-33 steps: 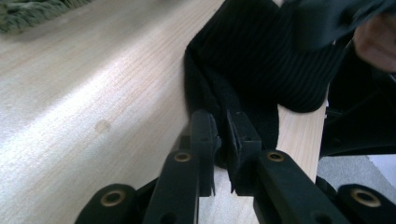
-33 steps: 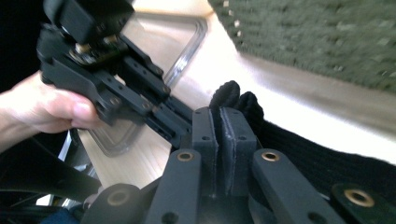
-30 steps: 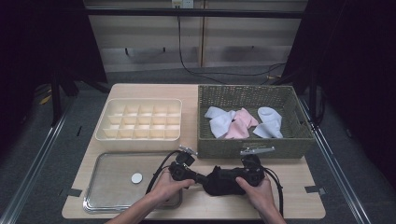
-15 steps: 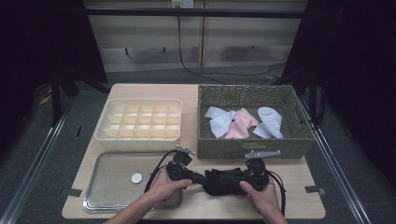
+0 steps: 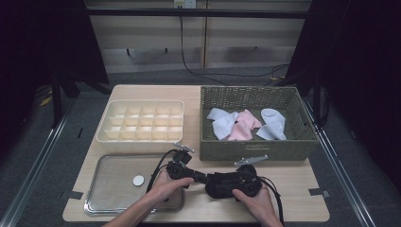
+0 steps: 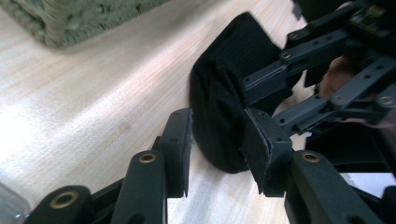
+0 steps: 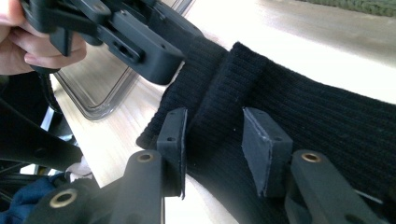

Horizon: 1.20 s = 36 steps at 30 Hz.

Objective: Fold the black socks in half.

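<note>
A black ribbed sock (image 5: pixel 220 183) lies on the wooden table near its front edge, stretched between both grippers. In the left gripper view, my left gripper (image 6: pixel 217 154) has its pads pressed against the sock's rounded end (image 6: pixel 219 116); in the high view the left gripper (image 5: pixel 201 178) points right. My right gripper (image 7: pixel 215 149) pinches a raised fold of the sock (image 7: pixel 303 107); from above the right gripper (image 5: pixel 236 183) points left. Each gripper view also shows the other gripper shut on the sock: the right gripper (image 6: pixel 266 84) and the left gripper (image 7: pixel 144 42).
A wicker basket (image 5: pixel 250 147) at the back right holds white and pink socks (image 5: pixel 236 125). A cream compartment tray (image 5: pixel 142 138) sits at the back left. A clear tray (image 5: pixel 108 194) with a small white disc (image 5: pixel 138 180) lies at the front left.
Both hands have stayed at the front edge with the sock. The right gripper has drawn slightly closer to the left one.
</note>
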Tool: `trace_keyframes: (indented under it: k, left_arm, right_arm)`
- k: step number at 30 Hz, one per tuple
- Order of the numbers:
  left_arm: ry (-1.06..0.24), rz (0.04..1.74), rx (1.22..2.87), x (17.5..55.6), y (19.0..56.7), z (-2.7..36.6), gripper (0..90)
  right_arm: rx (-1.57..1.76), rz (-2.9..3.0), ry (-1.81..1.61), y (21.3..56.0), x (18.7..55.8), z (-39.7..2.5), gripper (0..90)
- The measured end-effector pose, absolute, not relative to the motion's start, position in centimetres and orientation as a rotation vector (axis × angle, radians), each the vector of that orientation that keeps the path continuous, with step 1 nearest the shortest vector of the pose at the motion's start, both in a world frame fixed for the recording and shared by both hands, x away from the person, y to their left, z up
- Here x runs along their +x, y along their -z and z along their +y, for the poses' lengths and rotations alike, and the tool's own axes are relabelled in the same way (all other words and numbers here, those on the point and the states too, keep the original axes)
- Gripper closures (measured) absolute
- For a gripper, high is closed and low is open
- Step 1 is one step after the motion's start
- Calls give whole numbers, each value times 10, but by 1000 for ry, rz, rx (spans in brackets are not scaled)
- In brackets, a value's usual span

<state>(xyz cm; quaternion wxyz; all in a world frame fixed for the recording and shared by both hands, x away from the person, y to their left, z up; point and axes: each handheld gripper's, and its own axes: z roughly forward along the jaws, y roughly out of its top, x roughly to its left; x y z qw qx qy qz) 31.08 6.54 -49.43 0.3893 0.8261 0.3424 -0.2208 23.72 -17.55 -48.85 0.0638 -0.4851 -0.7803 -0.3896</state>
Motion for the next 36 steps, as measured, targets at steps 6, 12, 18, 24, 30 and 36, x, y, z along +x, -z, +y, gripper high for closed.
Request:
trace_keyframes:
  k: [6,12,18,24,30,36]
  left_arm:
    - [584,870,2118,313,500,61,713]
    - [523,819,2173,310,497,59,769]
    - [494,820,2195,307,497,56,780]
    - [484,837,2194,306,498,56,776]
    - [496,853,2179,308,496,58,758]
    - [482,858,2153,312,486,62,623]
  right_arm:
    - [-1448,-2335,1188,491,239,-174,877]
    - [-1432,-2297,1244,486,238,-176,896]
    - [-1398,-2220,1338,479,236,-182,898]
    - [-1363,-2199,1343,480,233,-179,897]
    - [-1371,-2229,1287,490,233,-173,896]
    - [-1353,-2258,1281,489,233,-172,828]
